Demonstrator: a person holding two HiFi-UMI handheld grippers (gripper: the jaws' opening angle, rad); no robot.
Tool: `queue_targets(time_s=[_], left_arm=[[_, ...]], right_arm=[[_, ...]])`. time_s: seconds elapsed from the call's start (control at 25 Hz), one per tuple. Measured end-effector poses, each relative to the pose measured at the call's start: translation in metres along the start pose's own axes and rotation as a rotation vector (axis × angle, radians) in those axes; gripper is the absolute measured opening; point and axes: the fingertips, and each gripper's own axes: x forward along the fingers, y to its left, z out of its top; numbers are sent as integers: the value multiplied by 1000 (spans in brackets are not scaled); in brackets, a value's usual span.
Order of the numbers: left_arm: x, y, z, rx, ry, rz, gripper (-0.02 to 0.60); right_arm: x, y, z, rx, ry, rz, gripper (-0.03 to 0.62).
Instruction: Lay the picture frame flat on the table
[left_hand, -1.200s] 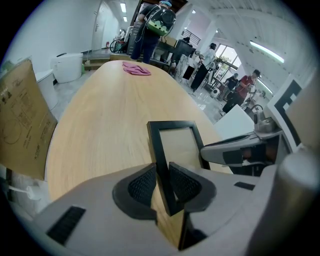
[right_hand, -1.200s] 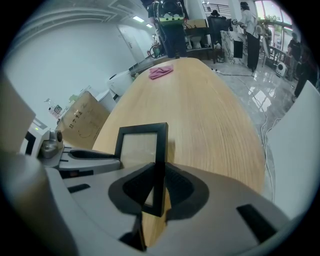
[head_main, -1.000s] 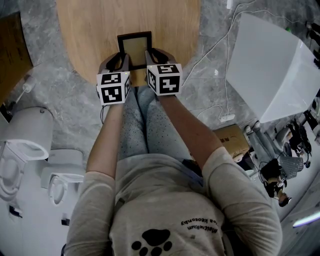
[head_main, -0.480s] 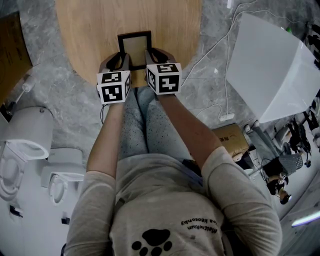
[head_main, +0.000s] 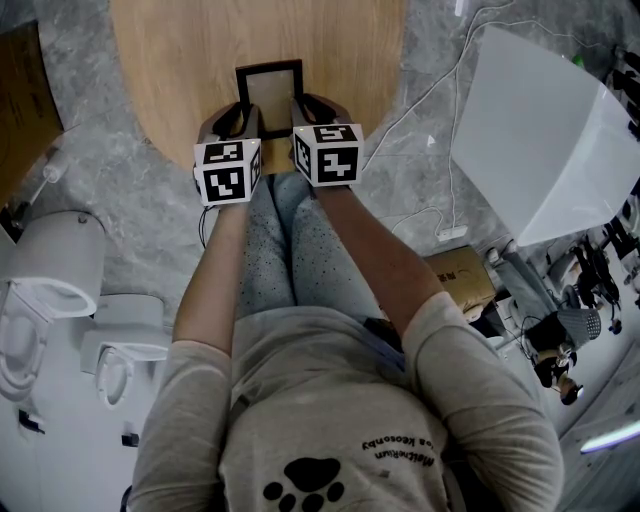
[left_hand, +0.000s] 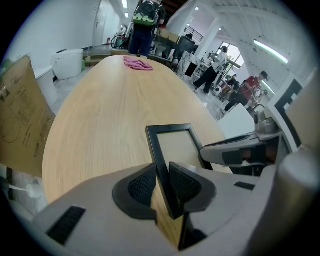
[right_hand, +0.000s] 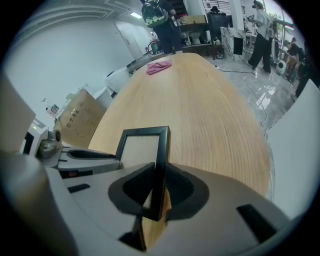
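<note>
1. Oval wooden table (head_main: 180, 80) on a grey marbled floor, with white toilets (head_main: 45, 300) to the left and a big white panel (head_main: 540, 130) to the right.
2. We have the picture frame (head_main: 270, 95) over the table's near edge. It has a black border and a pale inner panel.
3. Our left gripper (left_hand: 162, 182) is clamped on the frame's left rail, with ribbed pads (left_hand: 142, 182) pressing both faces.
4. Our right gripper (right_hand: 156, 187) is clamped the same way on the right rail.
5. The frame's near end sits up between the pads and its far end slopes down toward the tabletop. We can't tell whether that far edge touches the wood.
6. A pink cloth (right_hand: 159, 66) lies at the far end of the table, well apart from the frame. A cardboard box (left_hand: 20, 115) stands left of the table.
</note>
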Motion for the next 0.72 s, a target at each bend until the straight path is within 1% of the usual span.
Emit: queue_targets(time_s=[0.32,0.36,0.44,0.48,0.52,0.72], left_arm=[[0,0,0,17,9,-2,103],[-1,1,1,13,7,-2,112],[-1,3,0,3,7,-9,144],[-1,2,-1,-1,10,-18,167],[-1,1,-2,-3,14,-26,178],[-4,-4,-2,-6,8,-31,187]], right_arm=[[-2,1,1,-25,-1,-22,74],[-3,2,1,-29,-2,-23,76],[-5,2,1,-34,-1,-23,109],[-5,2,1,-35,0,-23,119],[-6,1,1,-35,0,-24,125],[-11,1,4,-48,-15,-26,138]])
